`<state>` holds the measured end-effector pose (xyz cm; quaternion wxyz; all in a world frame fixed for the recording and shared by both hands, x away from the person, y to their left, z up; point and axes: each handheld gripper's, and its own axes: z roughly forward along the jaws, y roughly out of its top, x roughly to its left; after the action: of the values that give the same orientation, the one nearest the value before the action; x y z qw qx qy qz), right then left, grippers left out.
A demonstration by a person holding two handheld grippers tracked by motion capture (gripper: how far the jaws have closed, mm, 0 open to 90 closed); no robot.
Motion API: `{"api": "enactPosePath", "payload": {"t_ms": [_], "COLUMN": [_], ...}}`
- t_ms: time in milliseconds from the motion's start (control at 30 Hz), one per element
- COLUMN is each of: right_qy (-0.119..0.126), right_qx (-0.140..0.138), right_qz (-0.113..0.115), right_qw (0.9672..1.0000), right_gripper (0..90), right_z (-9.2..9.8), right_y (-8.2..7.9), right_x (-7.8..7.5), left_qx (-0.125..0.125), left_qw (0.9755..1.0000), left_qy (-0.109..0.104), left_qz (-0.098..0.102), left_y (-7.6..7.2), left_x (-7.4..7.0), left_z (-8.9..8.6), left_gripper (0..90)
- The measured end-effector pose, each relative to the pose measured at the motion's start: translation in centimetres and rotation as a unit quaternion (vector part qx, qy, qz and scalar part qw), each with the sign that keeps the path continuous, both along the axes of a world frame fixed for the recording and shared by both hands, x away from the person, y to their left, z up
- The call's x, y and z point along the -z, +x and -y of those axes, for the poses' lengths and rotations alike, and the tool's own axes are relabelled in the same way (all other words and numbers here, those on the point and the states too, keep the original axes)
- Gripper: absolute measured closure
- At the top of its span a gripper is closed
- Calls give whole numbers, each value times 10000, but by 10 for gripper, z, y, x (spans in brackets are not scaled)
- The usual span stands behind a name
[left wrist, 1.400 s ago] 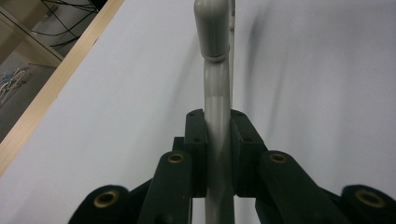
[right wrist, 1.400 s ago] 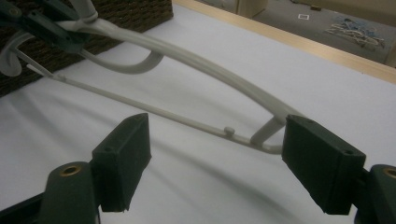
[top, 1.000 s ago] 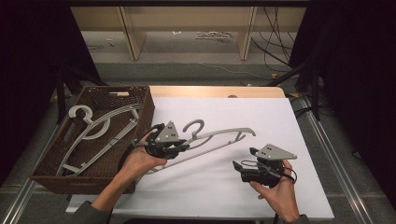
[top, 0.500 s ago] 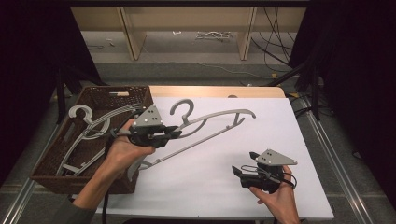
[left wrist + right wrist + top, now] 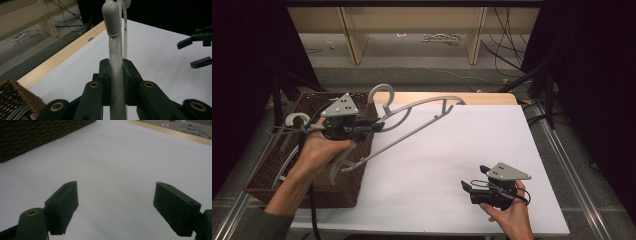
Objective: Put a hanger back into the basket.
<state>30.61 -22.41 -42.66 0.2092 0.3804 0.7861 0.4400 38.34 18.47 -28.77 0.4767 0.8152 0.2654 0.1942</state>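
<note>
A grey plastic hanger [image 5: 422, 107] hangs tilted in the air, its lower end over the basket's right rim and its hook [image 5: 382, 92] pointing up. My left gripper [image 5: 374, 127] is shut on the hanger near the hook's base. In the left gripper view the two black pads squeeze the grey bar of the hanger [image 5: 116, 62], and the left gripper [image 5: 117, 72] points across the white table. My right gripper [image 5: 474, 177] rests low at the near right of the table, open with nothing between its fingers. The right gripper [image 5: 117, 202] has bare white surface between its jaws. The right gripper [image 5: 197, 51] also appears farther off.
A dark woven basket [image 5: 262, 175] stands at the table's left and holds more grey hangers [image 5: 292, 120]. The white table top [image 5: 452, 150] has a wooden strip [image 5: 482, 97] along its far edge. Wooden shelf legs and cables lie on the floor beyond.
My left hand has lifted the hanger off the table and carried it up and left toward the basket. The right hand has stayed in place.
</note>
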Motion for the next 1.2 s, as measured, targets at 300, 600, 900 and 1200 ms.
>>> {"api": "enactPosePath", "payload": {"t_ms": [300, 600, 900, 1200], "right_qy": [40, 73, 125, 152], "right_qx": [16, 44, 19, -2], "right_qz": [-44, 34, 112, 93], "right_qw": [10000, 10000, 9999, 9998], "right_gripper": [211, 209, 200, 197], "right_z": [0, 1, 1, 1], "right_y": [-2, -5, -7, -10], "right_x": [0, 0, 1, 1], "left_qx": [-468, -812, -1097, -1413], "left_qw": [9988, 9966, 9937, 9898], "left_qy": [-41, -74, -83, -72], "left_qz": [157, 142, 208, 188], "left_y": [8, 14, 23, 30], "left_x": [-6, 3, 12, 22], "left_z": [-37, -68, -97, -121], "left_gripper": [795, 795, 795, 795]}}
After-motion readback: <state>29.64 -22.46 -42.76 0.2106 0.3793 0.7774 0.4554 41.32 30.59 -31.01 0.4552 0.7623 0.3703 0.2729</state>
